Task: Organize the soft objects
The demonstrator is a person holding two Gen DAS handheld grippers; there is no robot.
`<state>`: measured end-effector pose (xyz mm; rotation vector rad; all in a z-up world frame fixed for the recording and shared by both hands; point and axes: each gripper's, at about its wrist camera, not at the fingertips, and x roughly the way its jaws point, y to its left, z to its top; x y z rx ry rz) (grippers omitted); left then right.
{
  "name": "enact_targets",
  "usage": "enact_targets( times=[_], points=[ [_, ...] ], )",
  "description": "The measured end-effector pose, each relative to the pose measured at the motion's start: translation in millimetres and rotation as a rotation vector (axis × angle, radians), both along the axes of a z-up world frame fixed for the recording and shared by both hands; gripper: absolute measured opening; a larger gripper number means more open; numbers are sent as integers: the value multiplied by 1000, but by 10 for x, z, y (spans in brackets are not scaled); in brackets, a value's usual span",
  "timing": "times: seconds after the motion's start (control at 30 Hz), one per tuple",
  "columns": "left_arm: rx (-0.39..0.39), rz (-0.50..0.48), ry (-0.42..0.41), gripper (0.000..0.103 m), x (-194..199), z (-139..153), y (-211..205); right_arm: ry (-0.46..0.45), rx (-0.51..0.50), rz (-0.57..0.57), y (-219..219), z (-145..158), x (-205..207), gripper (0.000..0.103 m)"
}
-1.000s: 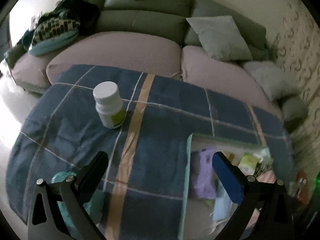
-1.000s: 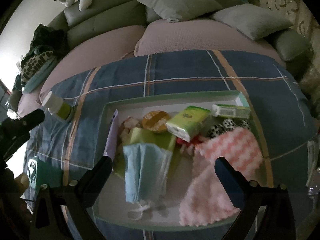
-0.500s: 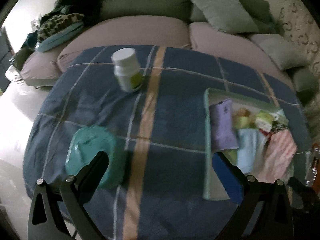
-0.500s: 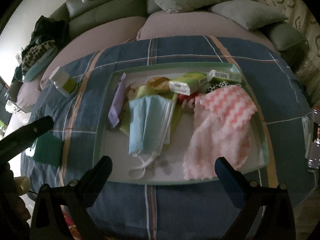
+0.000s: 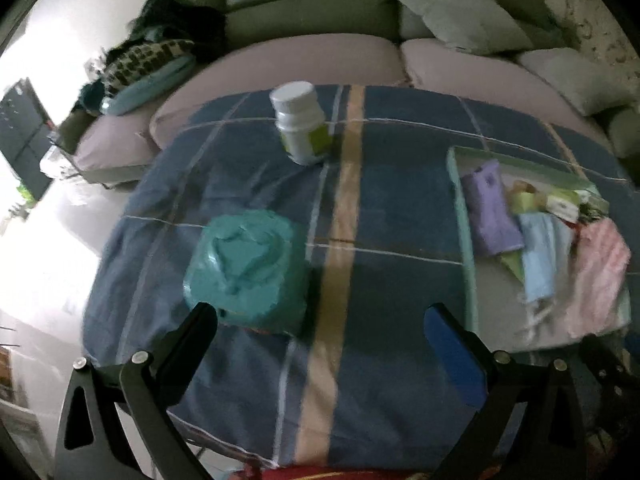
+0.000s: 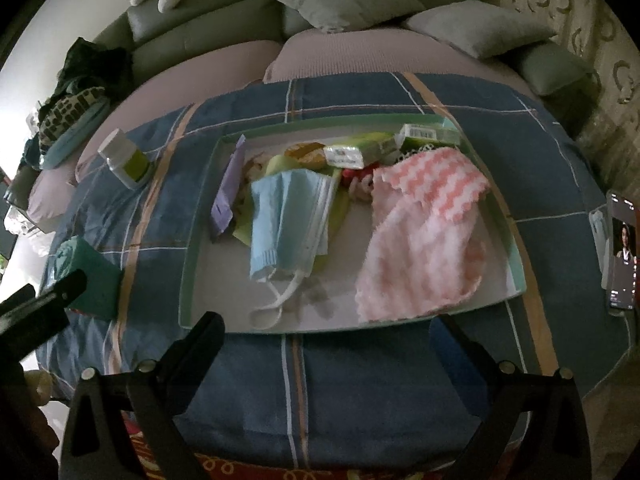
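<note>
No readable writing anywhere: the white bottle (image 5: 302,122) carries a yellow-green label too blurred to read, and the green packet (image 6: 362,152) and the box (image 6: 426,134) in the tray show only white patches, one with what looks like a barcode.

In the left wrist view the left gripper (image 5: 320,320) sits at the bottom of the frame, fingers wide apart and holding nothing, over the blue plaid cloth (image 5: 380,200). The teal pack (image 5: 248,268) lies left of centre, just above the left finger (half a second ago it was lower in the frame, partly behind that finger), and the bottle now stands higher, in the upper middle. The green-rimmed tray (image 5: 464,224) runs along the right edge.

In the right wrist view the right gripper (image 6: 326,328) is also spread open and empty, low in the frame, just short of the tray's near rim. Inside lie the blue face mask (image 6: 288,216) at centre, the pink-and-white cloth (image 6: 420,236) to its right and a purple packet (image 6: 228,192) at the left. The tray has drifted up the frame since the earlier picture. A lit phone (image 6: 622,252) sits at the right edge.
</note>
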<state>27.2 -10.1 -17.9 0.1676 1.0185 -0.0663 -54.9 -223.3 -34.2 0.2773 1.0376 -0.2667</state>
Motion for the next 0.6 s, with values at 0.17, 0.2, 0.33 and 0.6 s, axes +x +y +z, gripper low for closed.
enact_targets(
  times=[0.17, 0.2, 0.33, 0.6],
  points=[
    [-12, -13, -1, 103, -58, -42, -33, -13, 1, -9, -11, -21, -34, 103],
    [-15, -11, 1, 103, -63, -47, -33, -15, 3, -12, -15, -25, -39, 103],
    [-30, 10, -8, 103, -85, -43, 7, -17, 5, -28, -41, -31, -59, 103],
    [-57, 59, -2, 103, -77, -51, 115, -26, -8, -26, -30, -14, -71, 103]
  ],
)
